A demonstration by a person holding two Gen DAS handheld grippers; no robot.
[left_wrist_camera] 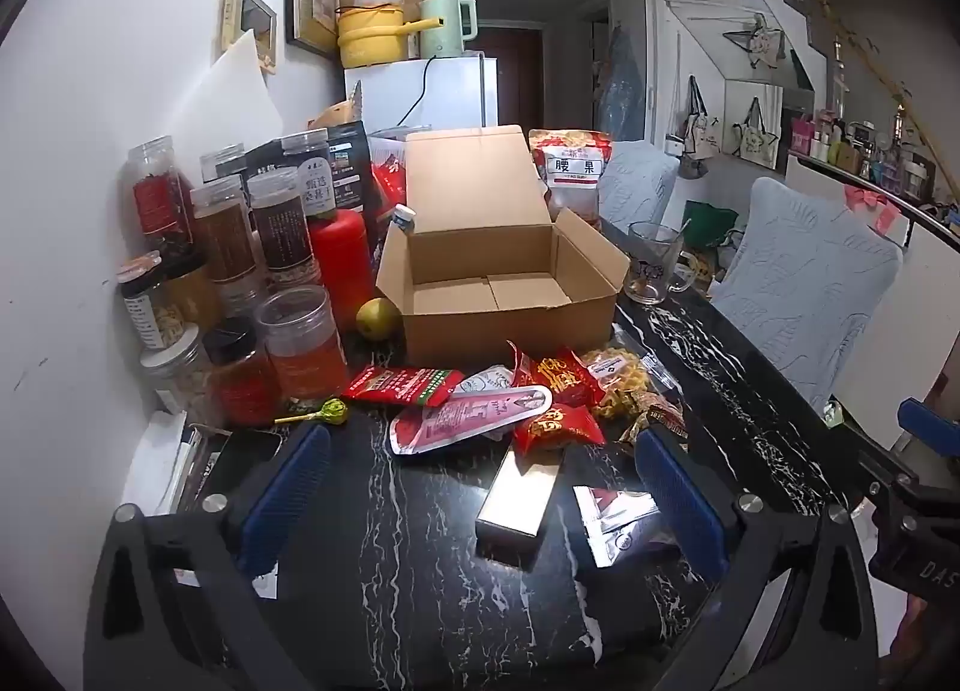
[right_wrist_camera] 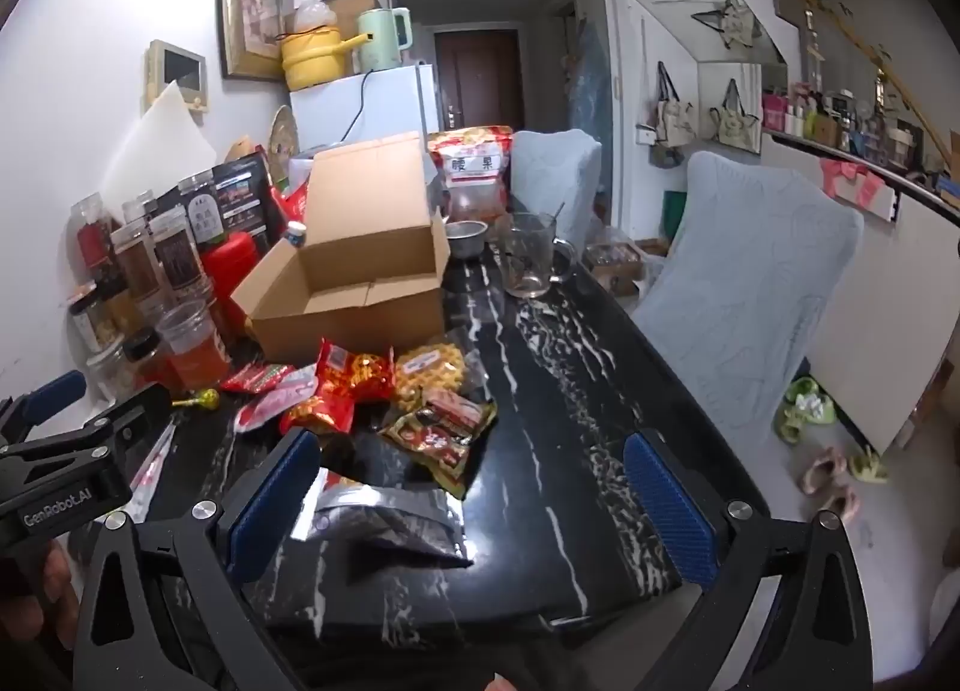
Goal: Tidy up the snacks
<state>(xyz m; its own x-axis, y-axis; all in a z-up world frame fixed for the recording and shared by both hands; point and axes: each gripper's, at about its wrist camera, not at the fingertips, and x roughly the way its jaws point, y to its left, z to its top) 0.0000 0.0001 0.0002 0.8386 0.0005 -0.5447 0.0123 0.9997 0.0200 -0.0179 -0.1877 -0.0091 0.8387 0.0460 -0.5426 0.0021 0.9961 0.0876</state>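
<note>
An open, empty cardboard box (left_wrist_camera: 492,277) stands mid-table, lid up. In front of it lies a heap of snack packets: a pink pouch (left_wrist_camera: 474,421), red packets (left_wrist_camera: 558,427), a red-green packet (left_wrist_camera: 402,385) and a yellow waffle bag (left_wrist_camera: 618,379). My left gripper (left_wrist_camera: 483,445) is open above a silver oblong box (left_wrist_camera: 519,502) and a foil sachet (left_wrist_camera: 618,517), touching neither. In the right wrist view my right gripper (right_wrist_camera: 471,445) is open over a crumpled silver-black foil packet (right_wrist_camera: 384,517), just short of brown-red packets (right_wrist_camera: 444,433). The box (right_wrist_camera: 360,295) stands beyond them.
Tall jars (left_wrist_camera: 240,271), a red canister (left_wrist_camera: 342,259) and a pear (left_wrist_camera: 378,319) crowd the black marble table (left_wrist_camera: 420,571) along the left wall. A lollipop (left_wrist_camera: 333,412), glass mug (left_wrist_camera: 654,265), cashew bag (left_wrist_camera: 573,175) and metal bowl (right_wrist_camera: 465,238) stand around. Covered chairs (left_wrist_camera: 798,295) line the right edge.
</note>
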